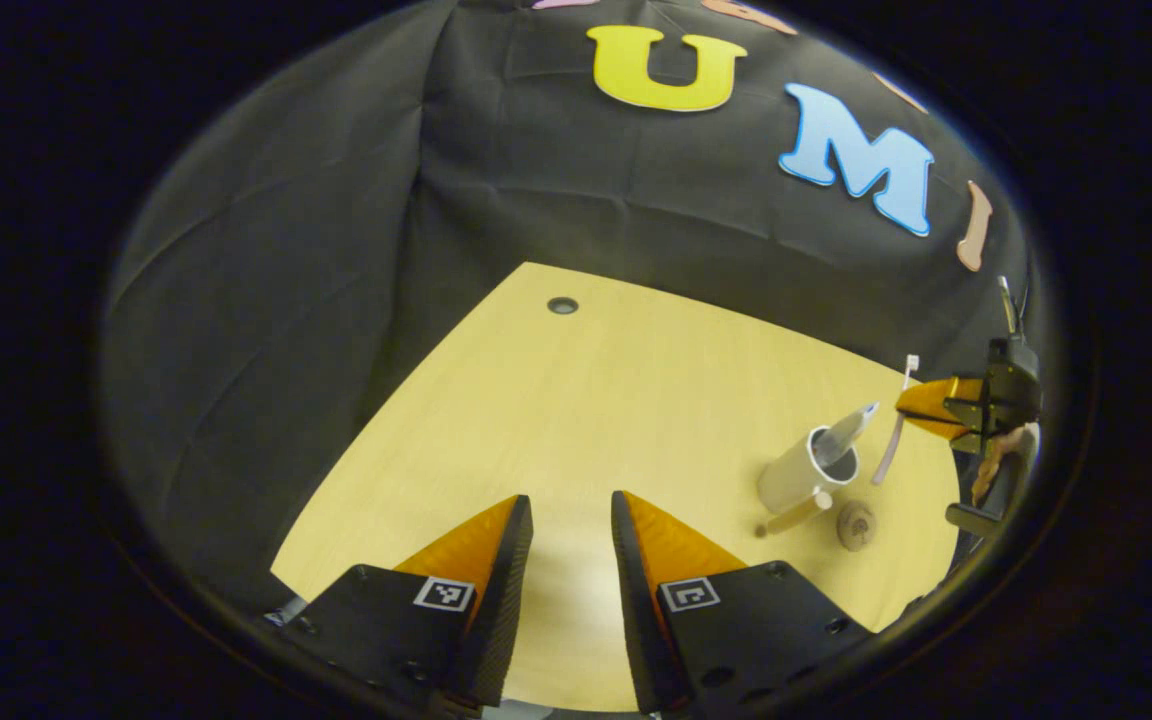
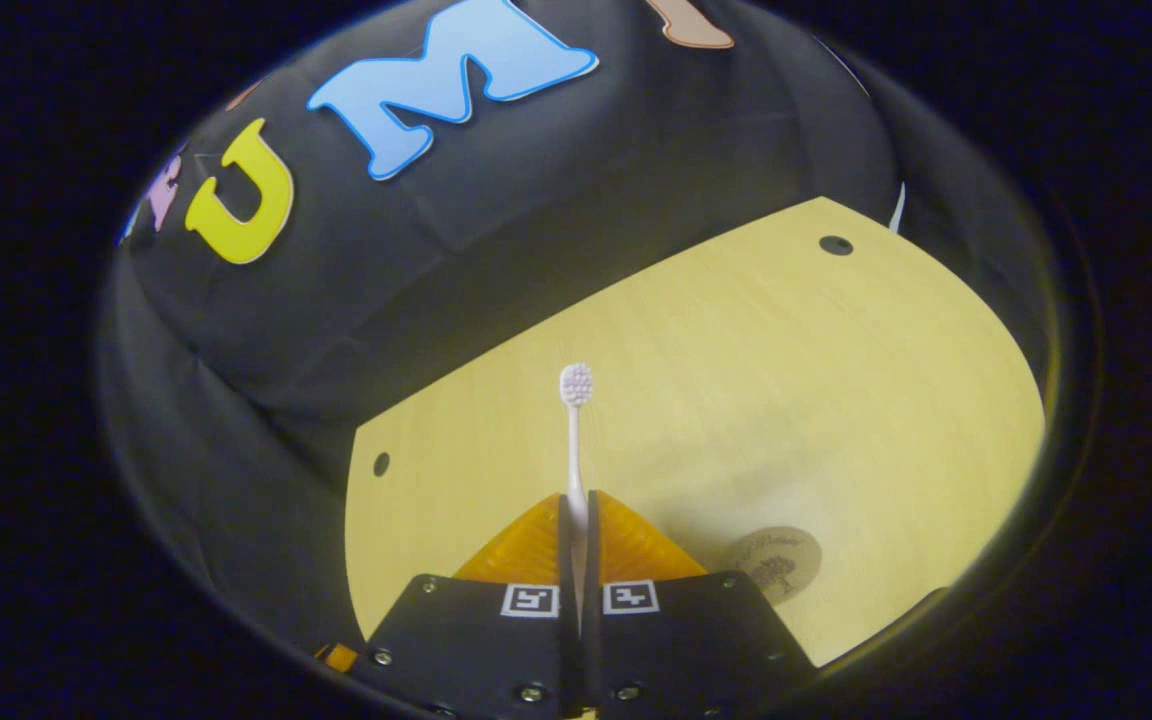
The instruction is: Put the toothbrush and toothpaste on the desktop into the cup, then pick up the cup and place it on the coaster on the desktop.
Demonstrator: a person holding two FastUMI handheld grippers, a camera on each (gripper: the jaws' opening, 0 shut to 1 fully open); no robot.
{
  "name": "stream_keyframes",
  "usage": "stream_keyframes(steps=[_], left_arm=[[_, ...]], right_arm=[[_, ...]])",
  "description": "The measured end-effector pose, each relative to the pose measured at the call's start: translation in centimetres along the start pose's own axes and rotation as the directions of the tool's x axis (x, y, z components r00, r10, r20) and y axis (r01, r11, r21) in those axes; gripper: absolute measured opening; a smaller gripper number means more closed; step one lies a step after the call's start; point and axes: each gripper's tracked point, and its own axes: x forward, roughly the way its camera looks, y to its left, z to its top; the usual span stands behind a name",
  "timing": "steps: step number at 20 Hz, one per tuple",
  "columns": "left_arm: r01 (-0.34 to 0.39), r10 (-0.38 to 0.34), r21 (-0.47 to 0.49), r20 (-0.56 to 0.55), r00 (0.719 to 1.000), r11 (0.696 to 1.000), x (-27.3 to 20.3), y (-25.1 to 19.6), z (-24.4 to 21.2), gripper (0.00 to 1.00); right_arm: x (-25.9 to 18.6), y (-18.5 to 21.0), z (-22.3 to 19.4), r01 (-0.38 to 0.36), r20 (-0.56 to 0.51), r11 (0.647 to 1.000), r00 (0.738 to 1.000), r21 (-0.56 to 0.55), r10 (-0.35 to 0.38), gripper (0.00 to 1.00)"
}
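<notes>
A pale cup (image 1: 791,475) stands on the wooden table (image 1: 576,400) with the toothpaste tube (image 1: 848,430) leaning out of its mouth. A short wooden handle (image 1: 796,513) sticks out low on the cup. Just right of the cup hangs the white toothbrush (image 1: 894,435), head up, with my right gripper (image 1: 928,405) shut on its handle. In the right gripper view the toothbrush (image 2: 574,440) rises from between the closed fingers of my right gripper (image 2: 576,505). The round coaster (image 1: 856,525) (image 2: 771,563) lies near the cup. My left gripper (image 1: 571,505) is open over bare table, well left of the cup.
The table has small round holes (image 1: 563,305) (image 2: 836,245) (image 2: 381,463) near its far edge. Black cloth wall (image 1: 336,250) surrounds the table on all far sides. A hand (image 1: 996,455) holds the right gripper at the table's right edge.
</notes>
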Motion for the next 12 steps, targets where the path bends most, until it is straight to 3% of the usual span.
stream_keyframes(steps=[6, 9, 10, 12], left_arm=[[-0.074, 0.073, -0.027, -0.031, 0.997, 0.997, -1.8, 5.1, -1.4, 0.54], [-0.086, 0.086, -0.021, -0.041, 0.995, 0.996, -2.0, 6.3, -1.5, 0.53], [-0.085, 0.084, -0.019, -0.041, 0.996, 0.996, -2.0, 6.3, -1.4, 0.6], [-0.077, 0.076, -0.009, -0.042, 0.996, 0.997, -1.8, 6.0, -1.6, 0.6]], right_arm=[[2.0, 0.3, -0.2, 0.029, 0.124, 0.999, 0.992, -0.025, -0.026, 0.02], [2.8, 0.5, -1.4, 0.027, 0.145, 0.998, 0.989, -0.054, -0.019, 0.02], [2.9, 0.5, -2.0, 0.029, 0.15, 0.998, 0.988, -0.059, -0.02, 0.02], [2.7, 0.1, -2.7, 0.036, 0.166, 0.997, 0.986, -0.071, -0.024, 0.02]])
